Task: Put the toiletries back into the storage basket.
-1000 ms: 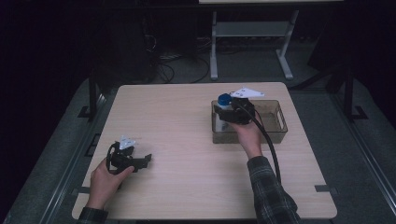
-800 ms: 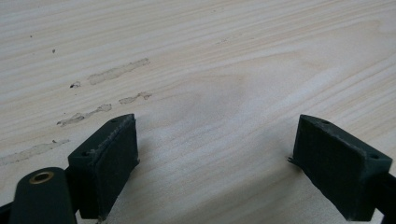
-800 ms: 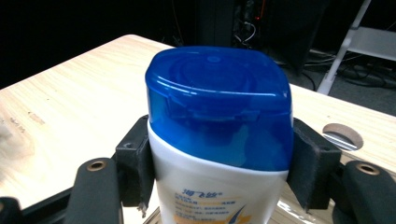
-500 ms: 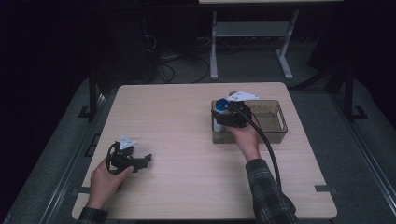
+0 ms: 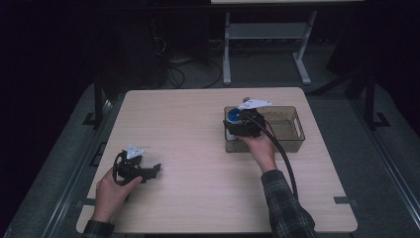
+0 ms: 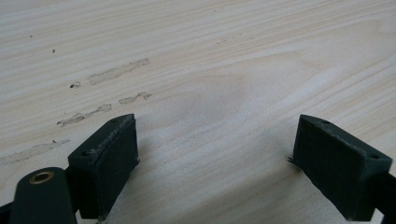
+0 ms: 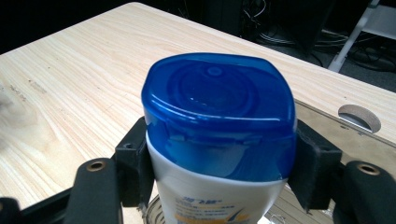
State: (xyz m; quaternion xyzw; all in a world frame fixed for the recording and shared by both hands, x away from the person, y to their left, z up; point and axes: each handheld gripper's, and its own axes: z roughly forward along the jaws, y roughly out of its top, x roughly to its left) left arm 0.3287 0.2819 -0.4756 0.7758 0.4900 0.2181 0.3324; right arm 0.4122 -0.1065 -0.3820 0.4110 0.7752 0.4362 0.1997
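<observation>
In the right gripper view the right gripper [image 7: 219, 172] has its fingers [image 7: 135, 163] closed partway on a bottle [image 7: 219, 135], one pad on each side just under its blue cap [image 7: 219, 116]. The bottle stands between the pads with its long axis upright, cap toward the camera, white body running down out of the bottom of the frame. I judge it a firm hold, since both pads meet the body where it narrows below the cap.

In the high view that gripper sits right of centre, over the left end of a clear bin [image 5: 292, 130], with the bottle at the bin's left wall. Whether its base rests inside the bin or hangs above it I cannot tell. The coming move likely turns on this: the bottle is vertical, so it goes straight up or down along its own axis to clear the wall.

The left gripper [image 6: 215, 154] rests at the lower left of the tabletop [image 5: 188, 119], fingers spread wide with nothing between them, well apart from the bottle. The right hand is plainly the nearer one.
</observation>
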